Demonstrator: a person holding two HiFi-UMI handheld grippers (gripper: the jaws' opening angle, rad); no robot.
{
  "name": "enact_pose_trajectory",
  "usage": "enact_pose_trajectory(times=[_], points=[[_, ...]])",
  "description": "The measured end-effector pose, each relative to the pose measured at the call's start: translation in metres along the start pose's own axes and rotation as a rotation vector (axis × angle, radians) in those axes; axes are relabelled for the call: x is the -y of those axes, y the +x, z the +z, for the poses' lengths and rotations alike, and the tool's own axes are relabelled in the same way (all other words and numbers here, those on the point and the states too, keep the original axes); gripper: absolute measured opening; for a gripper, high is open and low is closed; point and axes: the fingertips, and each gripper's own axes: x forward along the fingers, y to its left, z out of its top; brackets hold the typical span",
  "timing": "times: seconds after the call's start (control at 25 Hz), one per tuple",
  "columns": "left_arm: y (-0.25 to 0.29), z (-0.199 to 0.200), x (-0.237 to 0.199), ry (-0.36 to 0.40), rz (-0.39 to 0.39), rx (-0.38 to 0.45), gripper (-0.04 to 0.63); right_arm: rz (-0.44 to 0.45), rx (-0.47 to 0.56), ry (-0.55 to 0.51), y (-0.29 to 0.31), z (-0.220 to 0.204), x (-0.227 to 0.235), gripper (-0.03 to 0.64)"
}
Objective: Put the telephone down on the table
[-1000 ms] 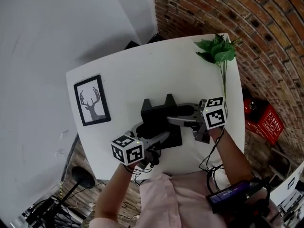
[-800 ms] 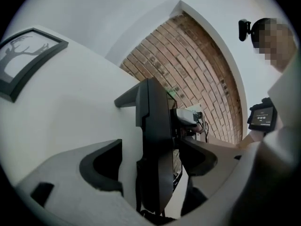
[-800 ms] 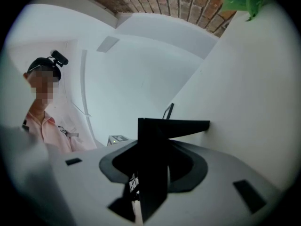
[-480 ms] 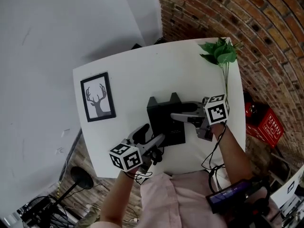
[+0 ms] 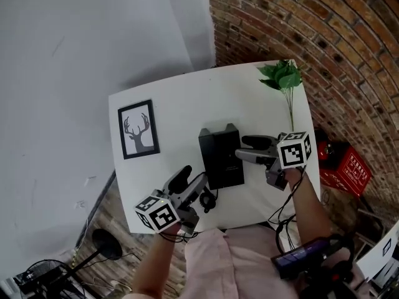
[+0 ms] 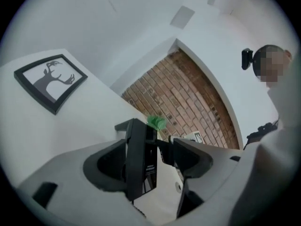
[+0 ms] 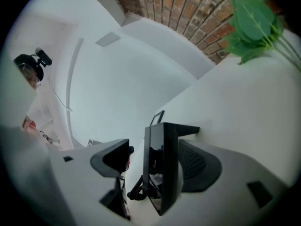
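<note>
The black telephone (image 5: 221,157) lies on the white table (image 5: 181,104), its coiled cord (image 5: 207,199) trailing toward the front edge. My left gripper (image 5: 190,178) hovers off the telephone's near left corner, apart from it, its jaws closing a little on nothing. In the left gripper view the telephone (image 6: 140,164) shows edge-on beyond the jaws. My right gripper (image 5: 241,148) is at the telephone's right edge with its jaws opening. In the right gripper view the telephone (image 7: 162,168) stands between the jaws, with a clear gap to the left one.
A framed deer picture (image 5: 138,129) lies at the table's left side. A green plant sprig (image 5: 282,76) sits at the far right corner by the brick wall. A red box (image 5: 346,164) is on the floor right of the table.
The telephone went from tilted between both grippers to lying flat on the table. My left gripper drew back toward the front edge and rose. The right gripper's jaws widened.
</note>
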Motion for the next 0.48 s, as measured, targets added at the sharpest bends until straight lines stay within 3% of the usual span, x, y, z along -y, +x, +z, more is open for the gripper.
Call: enact_pose_trajectory(times=[0.08, 0.16, 0.32, 0.4, 0.48], points=[[-0.009, 0.024, 0.015, 0.062, 0.005, 0.061, 0.282, -0.036, 0.06, -0.078, -0.013, 0.015, -0.022, 0.316], [-0.018, 0.055, 0.034, 0.19, 0.018, 0.137, 0.22, -0.082, 0.14, -0.203, -0.026, 0.04, -0.052, 0.274], [-0.035, 0.139, 0.095, 0.472, 0.04, 0.355, 0.16, -0.198, 0.339, -0.499, -0.05, 0.099, -0.122, 0.153], [-0.056, 0.168, 0.128, 0.605, 0.088, 0.444, 0.105, -0.264, 0.415, -0.611, -0.059, 0.11, -0.157, 0.058], [-0.072, 0.187, 0.157, 0.735, 0.165, 0.506, 0.032, -0.331, 0.482, -0.72, -0.066, 0.118, -0.187, 0.009]])
